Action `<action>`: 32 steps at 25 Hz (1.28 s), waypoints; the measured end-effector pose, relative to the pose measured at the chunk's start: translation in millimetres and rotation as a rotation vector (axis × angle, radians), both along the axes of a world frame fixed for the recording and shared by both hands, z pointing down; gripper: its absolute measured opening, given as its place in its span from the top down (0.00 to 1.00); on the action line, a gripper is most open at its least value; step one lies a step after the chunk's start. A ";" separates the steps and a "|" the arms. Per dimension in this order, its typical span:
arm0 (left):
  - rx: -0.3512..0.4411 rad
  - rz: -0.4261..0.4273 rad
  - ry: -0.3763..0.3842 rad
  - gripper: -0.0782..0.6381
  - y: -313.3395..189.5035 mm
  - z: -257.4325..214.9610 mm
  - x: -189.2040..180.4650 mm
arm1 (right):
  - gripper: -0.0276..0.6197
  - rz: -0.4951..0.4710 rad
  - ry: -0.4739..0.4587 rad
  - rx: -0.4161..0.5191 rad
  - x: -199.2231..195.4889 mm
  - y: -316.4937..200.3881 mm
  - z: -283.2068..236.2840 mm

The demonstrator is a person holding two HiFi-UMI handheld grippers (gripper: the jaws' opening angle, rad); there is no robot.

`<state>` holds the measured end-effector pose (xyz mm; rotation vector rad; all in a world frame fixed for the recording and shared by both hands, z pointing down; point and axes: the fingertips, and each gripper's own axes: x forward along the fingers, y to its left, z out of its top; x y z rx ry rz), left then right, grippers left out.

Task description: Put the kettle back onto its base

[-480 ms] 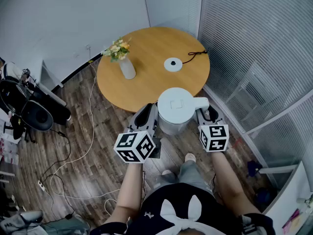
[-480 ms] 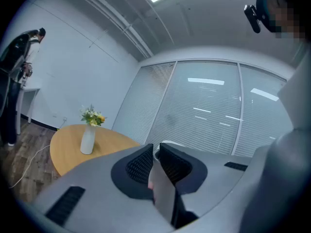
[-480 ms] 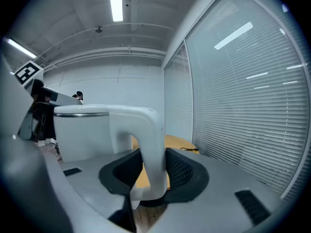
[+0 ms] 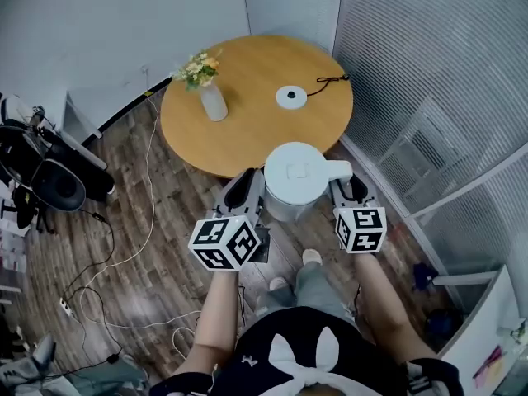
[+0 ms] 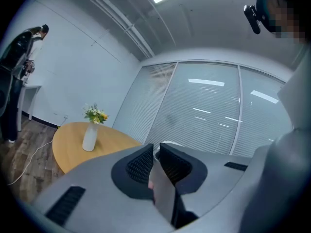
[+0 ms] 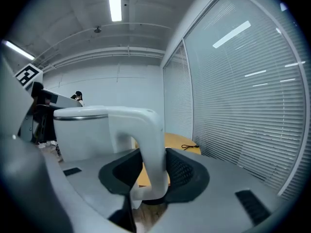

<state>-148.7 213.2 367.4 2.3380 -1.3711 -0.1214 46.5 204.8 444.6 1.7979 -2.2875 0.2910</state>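
Before round table (image 4: 239, 130), right tool (image 6: 151, 176) holds kettle (image 4: 294, 175) nearly level.

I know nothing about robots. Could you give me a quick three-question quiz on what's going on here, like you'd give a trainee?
1. True or false: the kettle already sits on its base.
2. Which side's gripper clamps the kettle's handle? A left, B right.
3. Fill in: on the table, left of the base in the head view, stands a vase of ____.

Key
1. False: it is held in the air, short of the table.
2. B: the right gripper is shut on the handle.
3. Flowers.
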 end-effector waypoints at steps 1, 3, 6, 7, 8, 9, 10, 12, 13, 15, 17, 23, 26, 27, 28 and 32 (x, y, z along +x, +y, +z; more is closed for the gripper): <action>-0.003 -0.002 0.002 0.82 -1.2 1.0 1.4 | 0.73 -0.001 -0.001 -0.003 1.5 -1.7 0.8; -0.007 -0.004 0.002 0.82 -7.3 1.5 6.6 | 0.73 -0.005 -0.002 -0.010 6.6 -8.5 1.2; -0.011 -0.003 -0.006 0.82 -14.6 4.1 13.8 | 0.73 -0.008 -0.003 -0.016 13.9 -15.6 3.3; -0.014 -0.004 -0.009 0.82 -16.1 5.9 16.5 | 0.72 -0.010 -0.004 -0.017 16.6 -17.0 4.6; -0.016 -0.007 -0.012 0.82 -18.3 7.7 19.6 | 0.72 -0.013 -0.004 -0.019 19.7 -19.3 5.9; -0.017 -0.011 -0.014 0.82 -21.7 8.8 23.0 | 0.72 -0.017 -0.005 -0.020 23.1 -23.1 6.9; -0.017 -0.016 -0.015 0.82 -26.3 9.3 26.6 | 0.72 -0.021 -0.006 -0.022 26.6 -28.3 7.4; -0.018 -0.024 -0.014 0.82 -37.8 8.6 33.0 | 0.72 -0.027 -0.010 -0.025 32.9 -41.0 7.2; -0.018 -0.028 -0.012 0.82 -44.2 7.9 36.0 | 0.72 -0.031 -0.012 -0.027 35.8 -48.0 6.8; -0.019 -0.036 -0.008 0.82 -56.5 6.6 41.9 | 0.72 -0.039 -0.017 -0.029 41.4 -61.4 6.2; -0.018 -0.045 -0.005 0.82 -67.1 6.5 48.2 | 0.72 -0.049 -0.022 -0.031 47.3 -73.5 7.2; -0.013 -0.080 -0.007 0.82 -95.2 7.6 64.7 | 0.72 -0.082 -0.026 -0.029 63.3 -107.5 8.3; -0.007 -0.107 -0.001 0.82 -112.8 4.8 72.1 | 0.72 -0.105 -0.023 -0.019 70.9 -130.0 3.2; -0.005 -0.117 -0.001 0.82 -119.8 4.3 74.6 | 0.72 -0.114 -0.023 -0.018 73.2 -138.3 2.5; -0.005 -0.125 -0.001 0.82 -125.3 4.6 76.8 | 0.72 -0.122 -0.023 -0.018 75.2 -144.9 3.0; -0.008 -0.144 0.001 0.82 -137.7 9.0 84.3 | 0.72 -0.144 -0.014 -0.019 82.6 -160.3 6.6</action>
